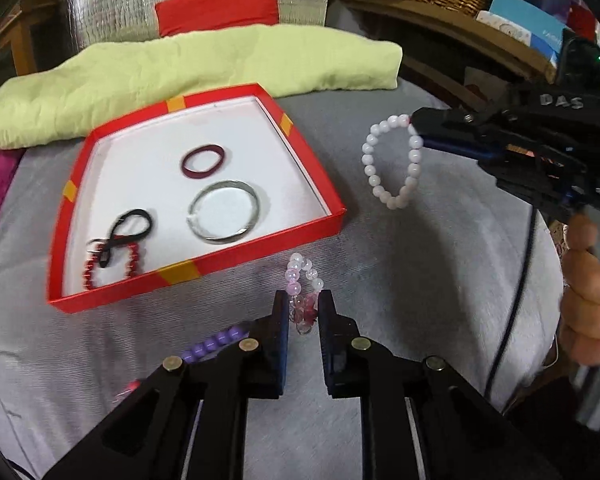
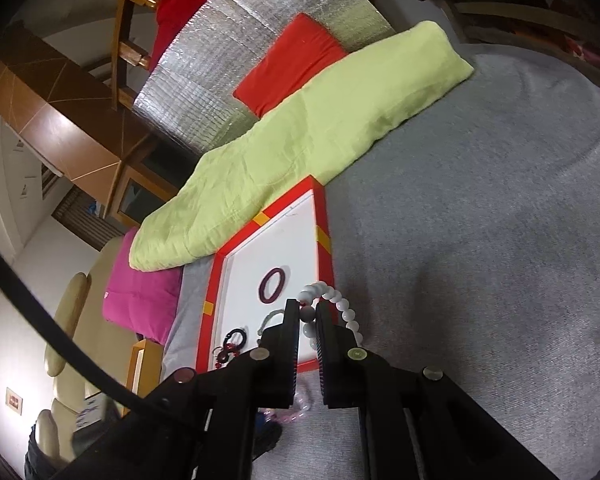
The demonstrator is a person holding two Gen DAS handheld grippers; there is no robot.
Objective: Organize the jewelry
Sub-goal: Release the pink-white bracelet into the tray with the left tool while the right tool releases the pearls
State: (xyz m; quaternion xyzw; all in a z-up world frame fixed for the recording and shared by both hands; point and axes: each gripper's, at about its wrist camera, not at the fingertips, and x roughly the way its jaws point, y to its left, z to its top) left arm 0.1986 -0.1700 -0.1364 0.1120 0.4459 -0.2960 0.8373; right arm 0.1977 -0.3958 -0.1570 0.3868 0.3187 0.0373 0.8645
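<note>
The left gripper [image 1: 304, 312] is clenched on a pink bead bracelet [image 1: 303, 280], whose loop sticks out beyond the fingertips over the grey cloth [image 1: 420, 264], just near of the red tray [image 1: 204, 268]; purple beads [image 1: 212, 346] peek out left of its finger. The right gripper [image 2: 308, 312] grips a white bead bracelet [image 2: 340, 304] that hangs clear of the cloth, right of the tray. In the tray lie a dark red ring [image 1: 203, 161], a clear bangle [image 1: 223, 211], and at the near left a black band [image 1: 130, 232] tangled, it seems, with a red bead bracelet [image 1: 116, 264].
</note>
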